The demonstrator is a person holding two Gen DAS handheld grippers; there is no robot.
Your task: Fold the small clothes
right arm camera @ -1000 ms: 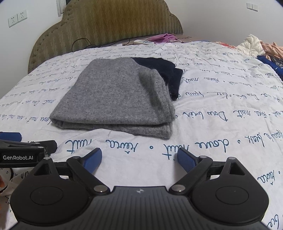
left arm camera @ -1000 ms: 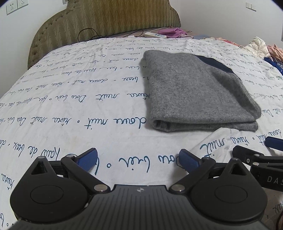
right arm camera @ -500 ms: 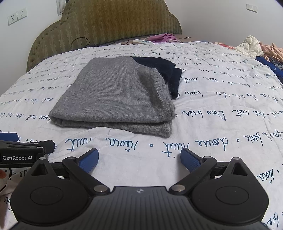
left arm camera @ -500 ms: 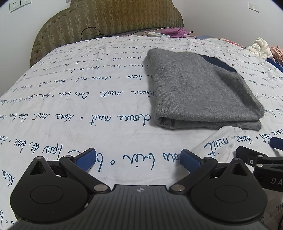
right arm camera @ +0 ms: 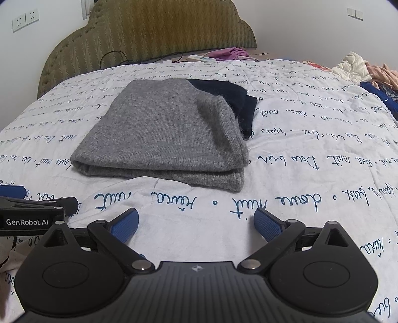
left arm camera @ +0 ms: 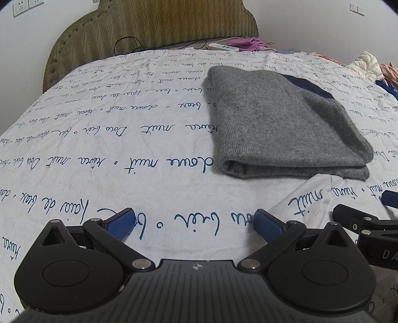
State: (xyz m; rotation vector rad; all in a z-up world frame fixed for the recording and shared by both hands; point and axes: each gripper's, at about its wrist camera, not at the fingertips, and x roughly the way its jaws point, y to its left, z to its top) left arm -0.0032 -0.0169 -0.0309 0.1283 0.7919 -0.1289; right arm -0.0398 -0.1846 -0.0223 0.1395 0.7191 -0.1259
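"GenRobot.AI" label [right arm camera: 26, 222] on left gripper [right arm camera: 15, 196]

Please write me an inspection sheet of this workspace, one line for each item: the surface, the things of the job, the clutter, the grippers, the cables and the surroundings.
Surface: white bedspread with blue handwriting print, slightly wrinkled.
Job's things: grey sweater lies folded flat in layers; a dark navy part sticks out at its far right side.
Clutter: pile of clothes at the far right edge; purple garment near the headboard.
Grippers: left gripper open, nothing between its pads; right gripper open, jaws just widened, nothing between them. Neither touches the sweater.
Cables: black cable and white power strip by the headboard.
Surroundings: padded olive headboard, white walls, wall sockets.
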